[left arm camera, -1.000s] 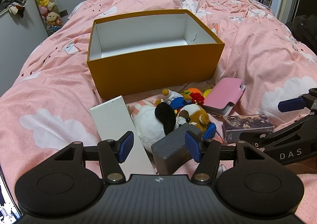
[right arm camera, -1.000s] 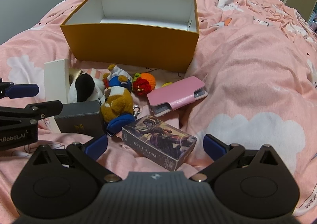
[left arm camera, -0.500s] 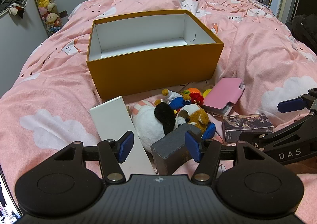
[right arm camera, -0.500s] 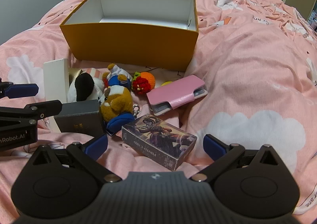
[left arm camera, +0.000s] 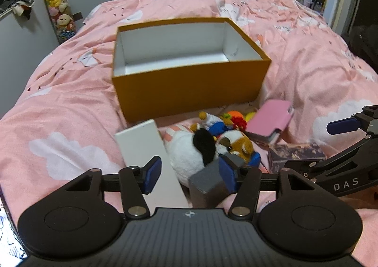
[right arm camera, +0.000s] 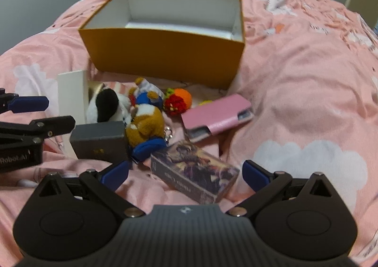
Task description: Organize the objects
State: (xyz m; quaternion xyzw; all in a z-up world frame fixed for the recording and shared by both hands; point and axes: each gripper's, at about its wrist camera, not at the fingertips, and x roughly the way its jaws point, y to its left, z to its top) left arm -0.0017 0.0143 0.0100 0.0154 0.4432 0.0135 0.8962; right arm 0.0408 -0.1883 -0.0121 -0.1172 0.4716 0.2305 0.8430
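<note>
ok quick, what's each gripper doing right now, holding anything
left gripper: jaws closing around the grey box, not clamped yet.
right gripper: open wide, the picture card box between its fingers, untouched.

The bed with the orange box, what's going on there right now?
A person holds two grippers over clutter on a pink duvet. The left gripper is closing around a small grey box but has not gripped it. The right gripper hangs open around a dark illustrated card box. The open orange cardboard box looks empty; the plush toys and pink case lie in front of it.
</note>
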